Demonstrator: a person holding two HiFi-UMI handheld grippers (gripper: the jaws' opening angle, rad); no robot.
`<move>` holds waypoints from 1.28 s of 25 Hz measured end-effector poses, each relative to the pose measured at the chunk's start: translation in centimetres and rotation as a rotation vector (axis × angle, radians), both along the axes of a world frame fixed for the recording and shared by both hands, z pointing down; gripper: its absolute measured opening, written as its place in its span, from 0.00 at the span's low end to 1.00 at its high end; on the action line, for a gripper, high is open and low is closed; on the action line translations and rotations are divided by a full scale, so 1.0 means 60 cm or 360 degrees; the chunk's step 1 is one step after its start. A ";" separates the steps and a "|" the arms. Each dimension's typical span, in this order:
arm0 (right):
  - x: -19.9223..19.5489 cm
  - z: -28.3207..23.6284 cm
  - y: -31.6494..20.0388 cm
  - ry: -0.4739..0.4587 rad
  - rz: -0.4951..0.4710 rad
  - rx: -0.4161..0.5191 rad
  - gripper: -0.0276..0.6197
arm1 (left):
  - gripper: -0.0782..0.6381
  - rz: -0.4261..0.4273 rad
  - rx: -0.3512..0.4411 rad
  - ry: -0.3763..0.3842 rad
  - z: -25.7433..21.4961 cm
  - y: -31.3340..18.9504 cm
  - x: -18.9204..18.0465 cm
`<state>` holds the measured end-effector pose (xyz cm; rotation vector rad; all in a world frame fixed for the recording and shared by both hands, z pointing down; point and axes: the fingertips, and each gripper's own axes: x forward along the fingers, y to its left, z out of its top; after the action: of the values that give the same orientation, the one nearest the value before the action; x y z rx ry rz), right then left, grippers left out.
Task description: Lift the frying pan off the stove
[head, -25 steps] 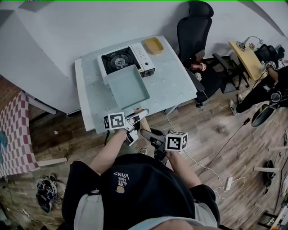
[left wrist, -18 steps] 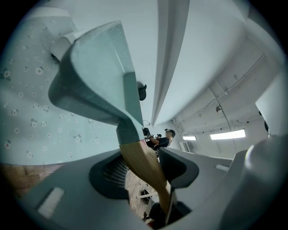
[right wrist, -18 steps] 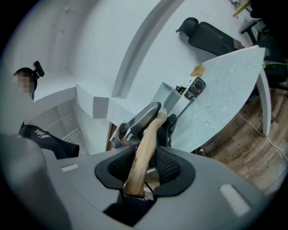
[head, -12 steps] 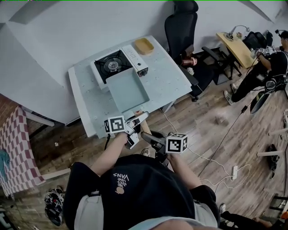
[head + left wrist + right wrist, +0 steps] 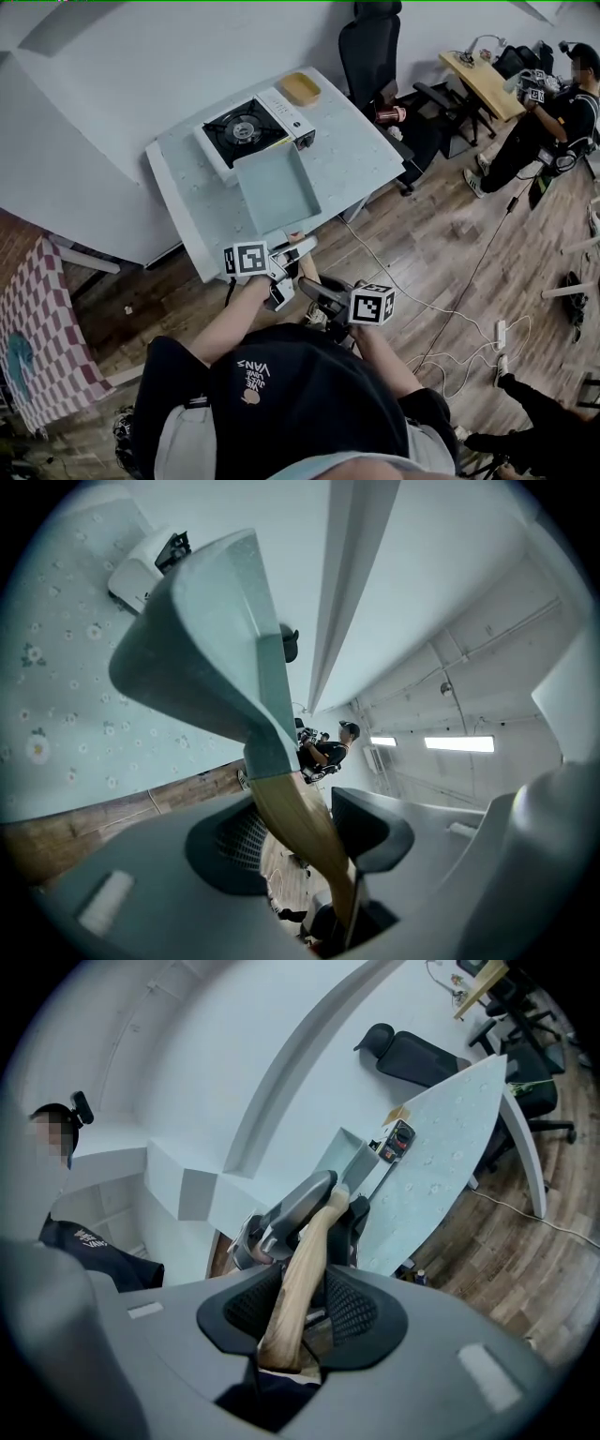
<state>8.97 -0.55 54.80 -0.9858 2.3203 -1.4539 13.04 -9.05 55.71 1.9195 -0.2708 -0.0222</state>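
The frying pan (image 5: 274,187) is square and pale teal, with a wooden handle (image 5: 300,251). It is off the stove (image 5: 248,131) and held over the table's near half, just in front of the stove. My left gripper (image 5: 287,249) is shut on the handle (image 5: 298,822) close to the pan (image 5: 202,658). My right gripper (image 5: 315,284) is shut on the handle's end (image 5: 298,1279), right behind the left gripper (image 5: 292,1211). In the right gripper view the pan (image 5: 351,1168) points toward the stove (image 5: 397,1140).
The pale floral table (image 5: 349,159) carries the stove and a yellow dish (image 5: 301,88) at its far corner. A black office chair (image 5: 369,47) stands behind it. A seated person (image 5: 553,117) and a wooden desk (image 5: 482,79) are far right. Cables lie on the wood floor (image 5: 441,272).
Both grippers keep the same hold on the handle. The head view has shifted a little; the pan stays in front of the stove.
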 end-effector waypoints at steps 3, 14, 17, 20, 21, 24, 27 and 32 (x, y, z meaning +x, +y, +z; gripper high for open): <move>-0.021 0.001 0.014 -0.0007 0.0038 -0.0005 0.27 | 0.40 0.0038 -0.0006 -0.0002 0.001 0.015 -0.017; -0.088 0.007 0.054 0.0006 0.0087 -0.0013 0.27 | 0.39 0.0098 -0.0017 -0.0004 0.008 0.059 -0.080; -0.105 0.011 0.063 0.0005 0.0092 -0.0014 0.27 | 0.40 0.0102 -0.0014 -0.0010 0.012 0.067 -0.097; -0.120 0.014 0.070 0.0003 0.0093 -0.0012 0.27 | 0.39 0.0103 -0.0015 -0.0015 0.015 0.075 -0.112; -0.125 0.014 0.072 0.0004 0.0093 -0.0011 0.27 | 0.40 0.0102 -0.0016 -0.0014 0.015 0.077 -0.117; -0.139 0.016 0.079 0.0004 0.0095 -0.0015 0.27 | 0.40 0.0100 -0.0023 -0.0012 0.019 0.084 -0.131; -0.151 0.020 0.083 0.0005 0.0100 -0.0023 0.27 | 0.40 0.0101 -0.0031 -0.0011 0.023 0.088 -0.143; -0.165 0.026 0.088 0.0019 0.0103 -0.0033 0.27 | 0.39 0.0109 -0.0025 -0.0014 0.027 0.093 -0.155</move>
<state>-0.90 4.74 56.33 -1.0674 2.2640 -1.4540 3.75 -3.45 57.30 1.9124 -0.2102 0.0337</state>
